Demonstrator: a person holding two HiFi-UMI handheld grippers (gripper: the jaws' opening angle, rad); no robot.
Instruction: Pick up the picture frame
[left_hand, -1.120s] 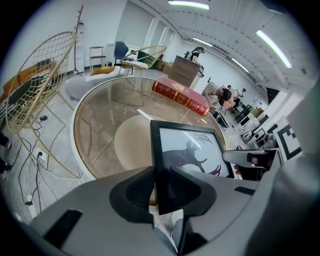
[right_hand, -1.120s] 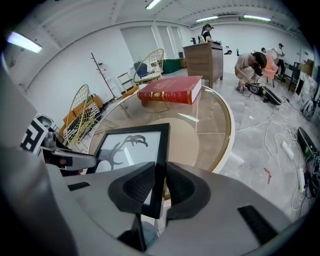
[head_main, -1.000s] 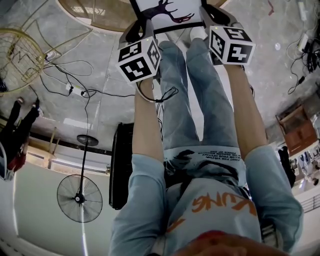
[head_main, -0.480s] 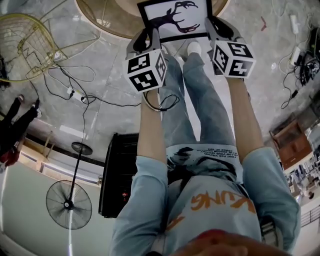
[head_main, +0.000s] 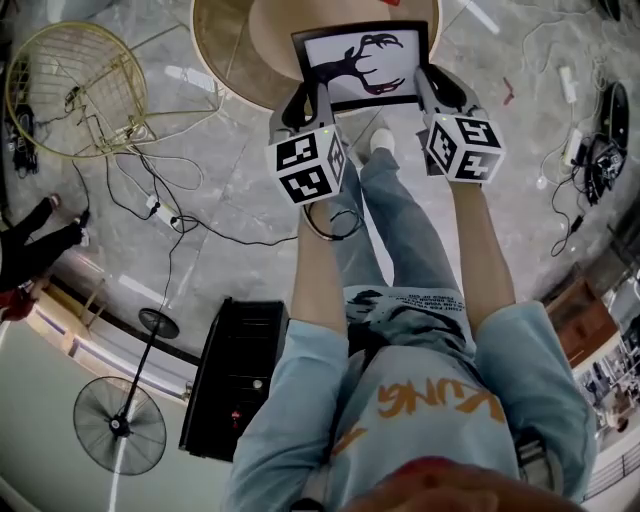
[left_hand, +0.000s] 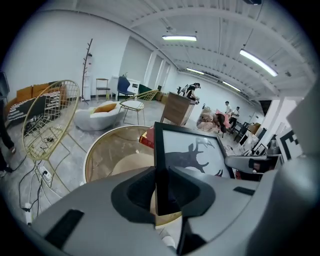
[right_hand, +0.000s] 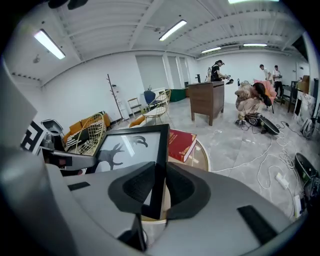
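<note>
A person stands holding the picture frame (head_main: 362, 65), a black-edged print of a deer in silhouette, in the air over the round desk (head_main: 230, 60), one side edge in each tool. The left tool (left_hand: 161, 192) is clamped on the frame's left edge, its jaws having just been closing down on it. The right tool (right_hand: 156, 192) is pinched on the right edge in the same fashion. The frame appears to hang clear of the desktop, though its lower edge is hidden behind the jaws, so that much is a judgement. A red book (right_hand: 181, 142) lies on the desk just beyond it. To carry the lift off cleanly, both hands should rise together and level, with an even squeeze. Any twist between two such narrow grips could rack the frame or let one edge slip, and it should be kept off the book.
</note>
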